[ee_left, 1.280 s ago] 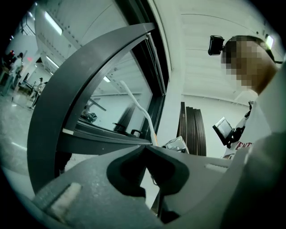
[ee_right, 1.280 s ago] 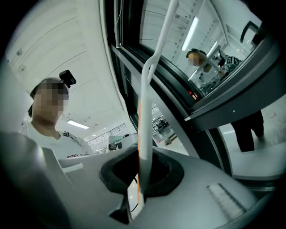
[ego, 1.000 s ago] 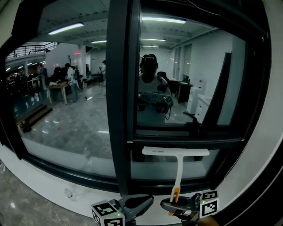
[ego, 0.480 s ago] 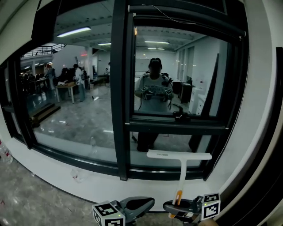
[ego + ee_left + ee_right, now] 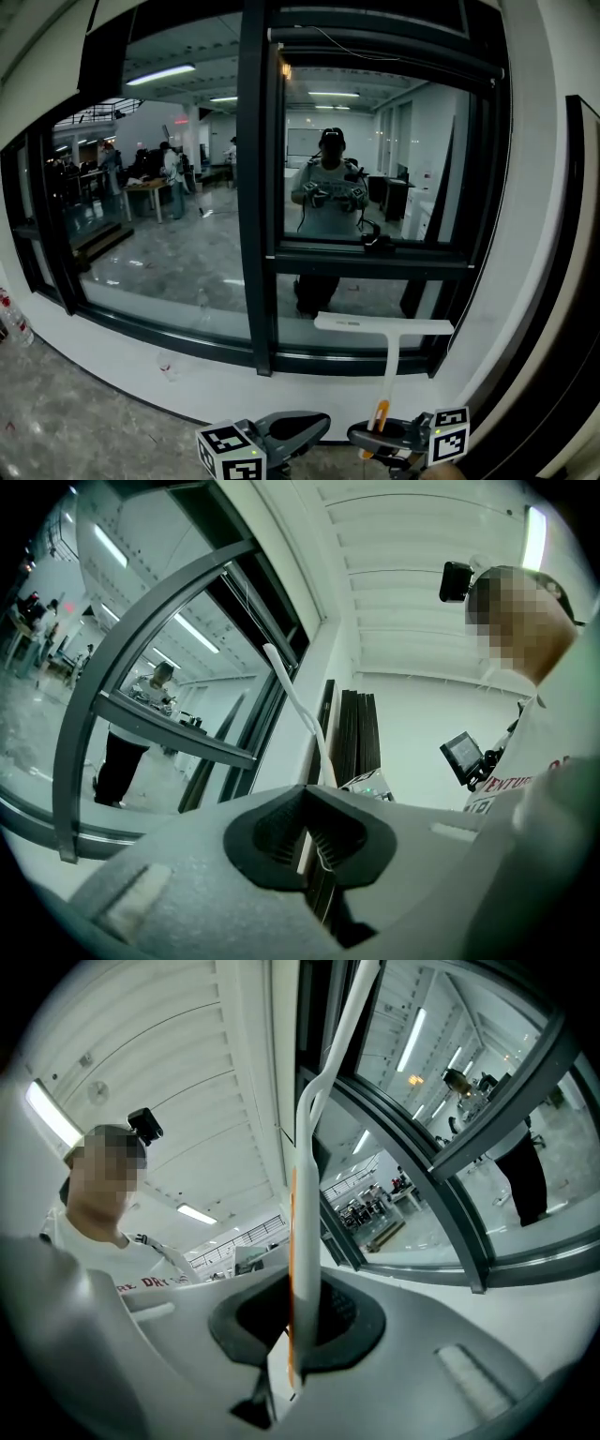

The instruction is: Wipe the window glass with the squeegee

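Observation:
A white squeegee (image 5: 384, 325) stands upright in front of the low pane of the window glass (image 5: 314, 319), its T-shaped blade level and its orange-tipped handle pointing down. My right gripper (image 5: 378, 434) is shut on that handle at the bottom of the head view. In the right gripper view the squeegee handle (image 5: 307, 1194) rises from between the pads of the right gripper (image 5: 295, 1326). My left gripper (image 5: 295, 429) sits just left of it, shut and holding nothing. The left gripper view shows the left gripper (image 5: 309, 841) with pads together and the squeegee (image 5: 298, 691) beyond them.
A thick dark mullion (image 5: 253, 187) splits the window into a wide left pane (image 5: 159, 234) and a narrower right section. Below runs a white sill wall (image 5: 187, 384). Dark panels (image 5: 572, 281) lean at the right. A bottle (image 5: 14, 323) stands on the marble floor at far left.
The window has shrunk and shifted in the head view, as the camera drew back from it. Both grippers and the squeegee keep nearly the same places at the bottom.

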Motion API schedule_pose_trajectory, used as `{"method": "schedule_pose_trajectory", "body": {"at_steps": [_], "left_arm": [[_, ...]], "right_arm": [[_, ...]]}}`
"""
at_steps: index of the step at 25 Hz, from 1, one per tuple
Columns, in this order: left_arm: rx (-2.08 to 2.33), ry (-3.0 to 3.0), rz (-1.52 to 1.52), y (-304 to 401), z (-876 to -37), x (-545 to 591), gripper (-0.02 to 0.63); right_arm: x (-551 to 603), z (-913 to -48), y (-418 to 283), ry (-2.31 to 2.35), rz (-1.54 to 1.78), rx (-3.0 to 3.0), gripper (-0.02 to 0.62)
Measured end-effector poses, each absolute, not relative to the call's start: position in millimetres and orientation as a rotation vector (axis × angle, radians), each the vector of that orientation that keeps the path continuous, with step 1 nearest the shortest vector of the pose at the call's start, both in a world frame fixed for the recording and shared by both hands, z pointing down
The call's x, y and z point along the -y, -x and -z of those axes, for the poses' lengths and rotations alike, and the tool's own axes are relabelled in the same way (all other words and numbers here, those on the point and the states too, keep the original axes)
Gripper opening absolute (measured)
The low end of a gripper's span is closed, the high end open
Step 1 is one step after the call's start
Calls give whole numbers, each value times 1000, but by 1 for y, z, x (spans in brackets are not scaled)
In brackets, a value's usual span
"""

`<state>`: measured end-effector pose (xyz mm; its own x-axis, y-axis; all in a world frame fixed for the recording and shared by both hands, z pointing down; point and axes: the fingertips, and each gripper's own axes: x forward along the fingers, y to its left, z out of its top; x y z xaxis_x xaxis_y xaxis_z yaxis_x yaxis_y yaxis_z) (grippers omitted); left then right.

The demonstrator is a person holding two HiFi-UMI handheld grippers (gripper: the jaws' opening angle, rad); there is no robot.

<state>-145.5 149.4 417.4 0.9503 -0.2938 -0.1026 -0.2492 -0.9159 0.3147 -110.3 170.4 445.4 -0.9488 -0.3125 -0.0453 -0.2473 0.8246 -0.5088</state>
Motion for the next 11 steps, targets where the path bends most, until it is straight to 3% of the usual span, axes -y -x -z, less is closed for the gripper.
{"method": "schedule_pose_trajectory", "body": {"at_steps": [11], "left_arm": [[416,-2829,199,152,-419,-162,-2]], "right_arm": [[-183,-446,112,454,743,-2883,23]]}}
